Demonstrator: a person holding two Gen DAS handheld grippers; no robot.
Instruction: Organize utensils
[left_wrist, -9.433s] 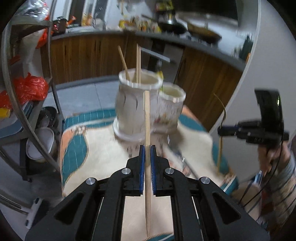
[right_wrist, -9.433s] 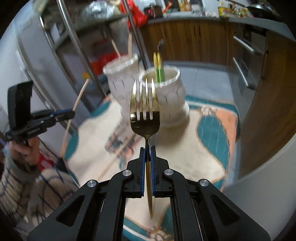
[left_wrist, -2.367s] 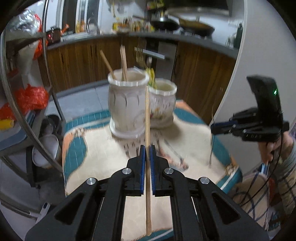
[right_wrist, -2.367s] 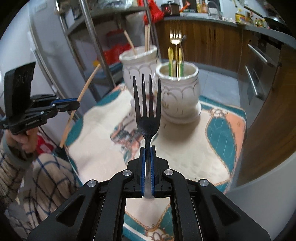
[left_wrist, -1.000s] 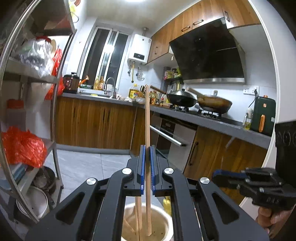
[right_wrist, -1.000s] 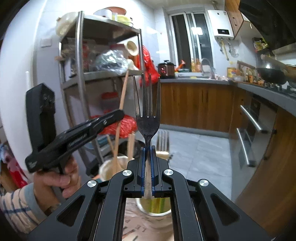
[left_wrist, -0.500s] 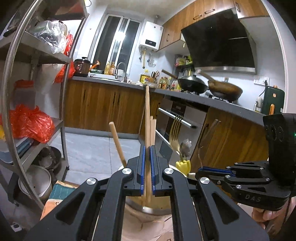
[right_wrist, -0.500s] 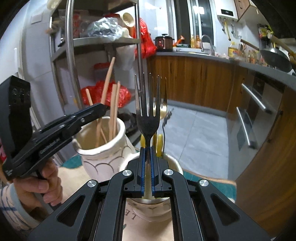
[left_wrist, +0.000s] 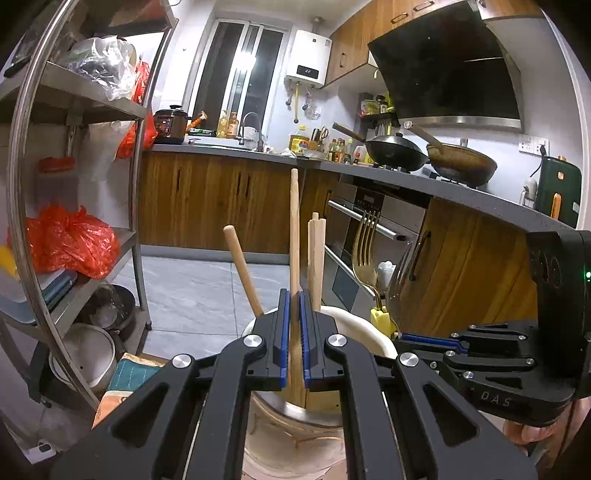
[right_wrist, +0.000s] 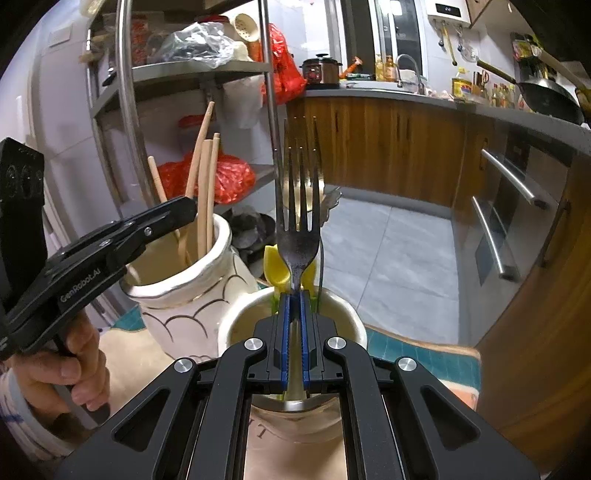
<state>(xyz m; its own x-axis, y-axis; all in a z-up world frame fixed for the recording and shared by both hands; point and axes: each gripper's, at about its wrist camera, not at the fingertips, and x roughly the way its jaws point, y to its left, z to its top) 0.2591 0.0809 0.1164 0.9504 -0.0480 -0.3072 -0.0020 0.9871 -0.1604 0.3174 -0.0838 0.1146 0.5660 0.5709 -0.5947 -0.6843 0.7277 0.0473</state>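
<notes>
My left gripper (left_wrist: 294, 295) is shut on a wooden chopstick (left_wrist: 294, 229) that stands upright, its lower end inside the tall white ceramic holder (left_wrist: 354, 325). Other chopsticks (left_wrist: 316, 254) lean in that holder. My right gripper (right_wrist: 294, 295) is shut on a dark metal fork (right_wrist: 298, 206), tines up, with its handle reaching down into the shorter white holder (right_wrist: 351, 321). Yellow-handled utensils (right_wrist: 275, 266) and a gold fork (left_wrist: 364, 251) stand in that shorter holder. In the right wrist view the left gripper (right_wrist: 184, 212) sits over the tall holder (right_wrist: 207, 280).
Both holders stand on a patterned cream and teal cloth (right_wrist: 417, 354). A steel shelf rack (left_wrist: 74, 155) with red bags is on the left. Wooden cabinets, an oven (left_wrist: 354, 229) and a counter with pans lie behind. A hand (right_wrist: 62, 369) holds the left gripper.
Both grippers have come down. The chopstick's lower end has sunk deeper into the tall holder, and the fork's handle has dropped into the shorter one. The holders now look closer and larger.
</notes>
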